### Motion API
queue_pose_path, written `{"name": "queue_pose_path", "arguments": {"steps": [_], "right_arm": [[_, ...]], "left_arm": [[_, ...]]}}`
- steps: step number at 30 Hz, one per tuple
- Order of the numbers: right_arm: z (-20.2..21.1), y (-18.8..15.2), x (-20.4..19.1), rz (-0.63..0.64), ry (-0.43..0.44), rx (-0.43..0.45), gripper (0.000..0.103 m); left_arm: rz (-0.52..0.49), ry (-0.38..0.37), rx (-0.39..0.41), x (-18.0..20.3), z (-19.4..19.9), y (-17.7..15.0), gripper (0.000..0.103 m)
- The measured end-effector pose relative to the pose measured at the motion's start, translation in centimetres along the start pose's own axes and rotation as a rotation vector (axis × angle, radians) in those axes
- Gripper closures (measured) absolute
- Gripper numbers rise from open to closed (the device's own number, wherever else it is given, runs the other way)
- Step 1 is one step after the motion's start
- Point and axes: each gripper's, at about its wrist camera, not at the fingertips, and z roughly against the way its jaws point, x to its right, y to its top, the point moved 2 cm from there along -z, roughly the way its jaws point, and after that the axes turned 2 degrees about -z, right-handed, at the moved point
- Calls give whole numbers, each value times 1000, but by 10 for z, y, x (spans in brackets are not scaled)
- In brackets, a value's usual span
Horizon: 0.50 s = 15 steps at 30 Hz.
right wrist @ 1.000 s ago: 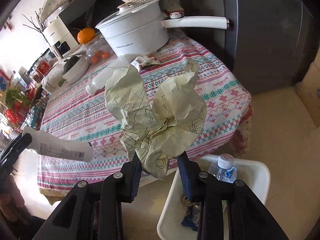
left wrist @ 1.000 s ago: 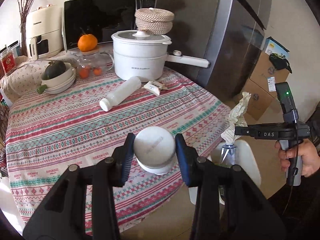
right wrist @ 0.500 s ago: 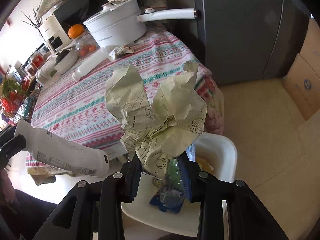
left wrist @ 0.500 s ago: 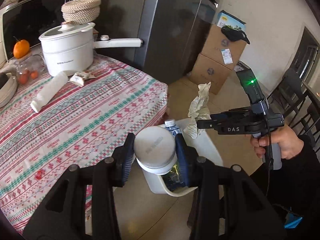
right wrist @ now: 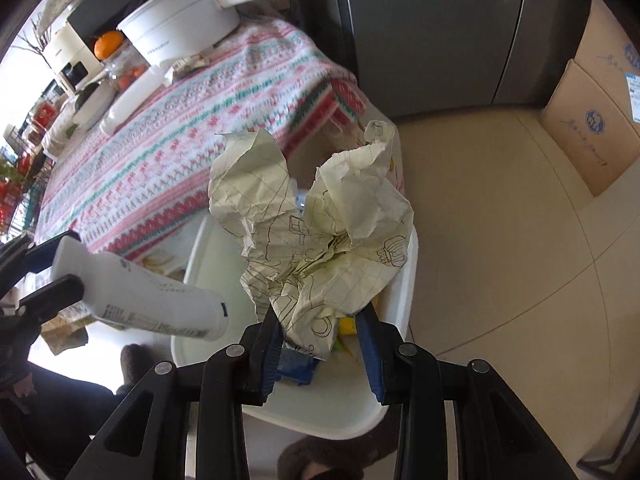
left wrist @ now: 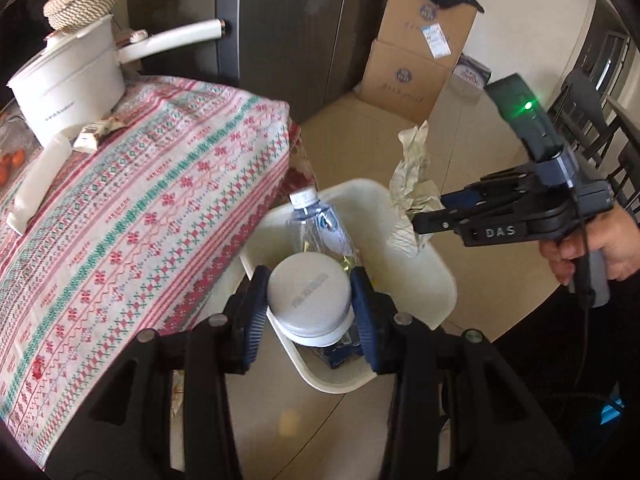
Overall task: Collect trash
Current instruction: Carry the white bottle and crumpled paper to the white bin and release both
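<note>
Bottle [left wrist: 308,304] in left tongs [left wrist: 310,312] | paper [right wrist: 316,240] in right tongs [right wrist: 320,336]

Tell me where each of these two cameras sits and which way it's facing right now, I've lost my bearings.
Left wrist: sits on the left gripper, looking steeply down past its white bottle into the white trash bin beside the table; shows the right gripper and the hand holding it.
Right wrist: sits on the right gripper, looking down through its crumpled paper at the bin; shows the left gripper with the bottle at left.
Shared: bin, tablecloth, white pot, fridge, cardboard boxes, both held items.
</note>
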Motion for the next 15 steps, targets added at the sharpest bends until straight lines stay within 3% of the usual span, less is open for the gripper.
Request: {"name": "queue_pose_path", "arguments": {"steps": [7, 12, 15], "right_arm": [[-4, -9, 1, 22, 0, -29, 66], [-8, -7, 1, 26, -3, -44, 66], [-10, -6, 1, 22, -6, -54, 66]], "left_arm": [[-44, 13, -44, 11, -16, -3, 60], [-89, 55, -11, 16, -6, -1, 46], [-87, 69, -11, 11, -4, -1, 46]]}}
